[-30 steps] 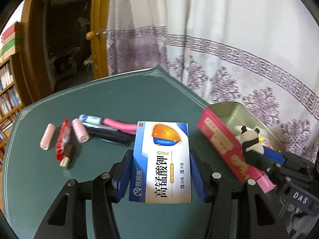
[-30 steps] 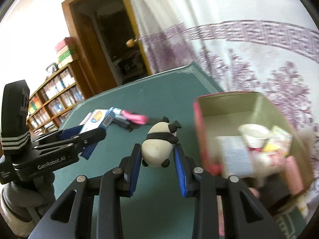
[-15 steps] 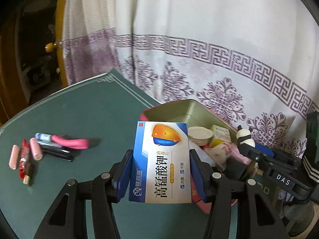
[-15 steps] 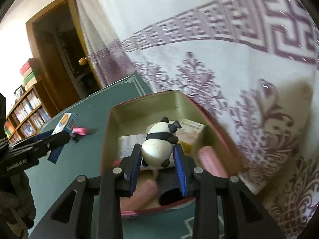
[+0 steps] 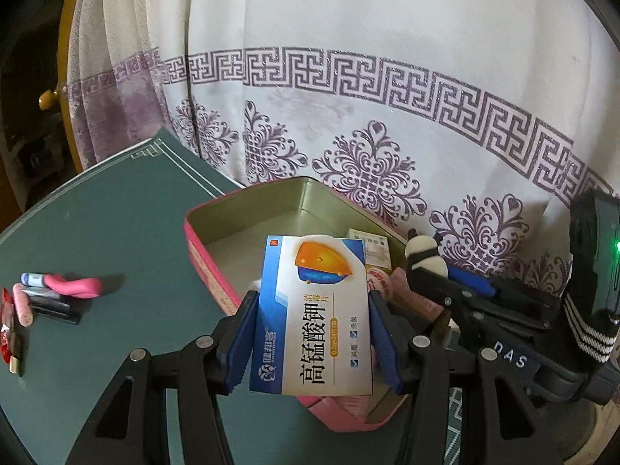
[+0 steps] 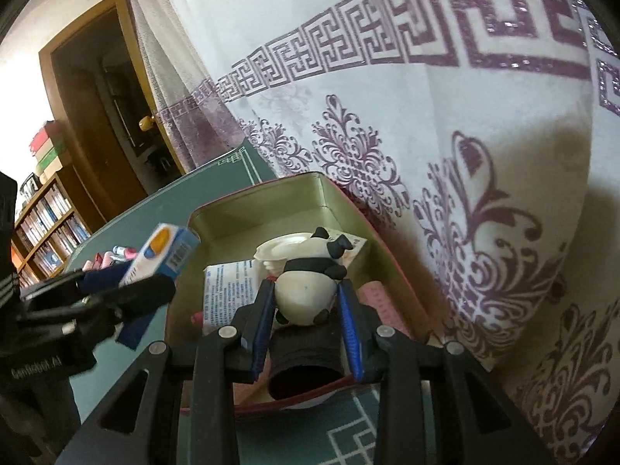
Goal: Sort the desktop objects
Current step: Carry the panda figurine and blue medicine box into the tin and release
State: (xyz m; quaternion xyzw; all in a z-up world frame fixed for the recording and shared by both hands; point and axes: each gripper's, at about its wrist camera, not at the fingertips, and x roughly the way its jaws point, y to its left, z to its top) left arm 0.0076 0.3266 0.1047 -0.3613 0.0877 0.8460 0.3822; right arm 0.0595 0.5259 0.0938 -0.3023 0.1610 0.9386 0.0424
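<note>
The far half of the pink tin (image 5: 201,240) was bare, so a gripper could go down there. The near half was crowded by a white cup (image 6: 285,246), a printed leaflet (image 6: 228,286), a pink roll (image 6: 378,302) and a black roll (image 6: 306,348). The curtain (image 5: 348,97) hung just behind the tin and closed that side. On the green mat (image 5: 116,213), pens (image 5: 58,294) lay at the left, well apart from the tin.

left wrist: close above tin (image 5: 248,209) | right wrist: same tin (image 6: 271,201)
</note>
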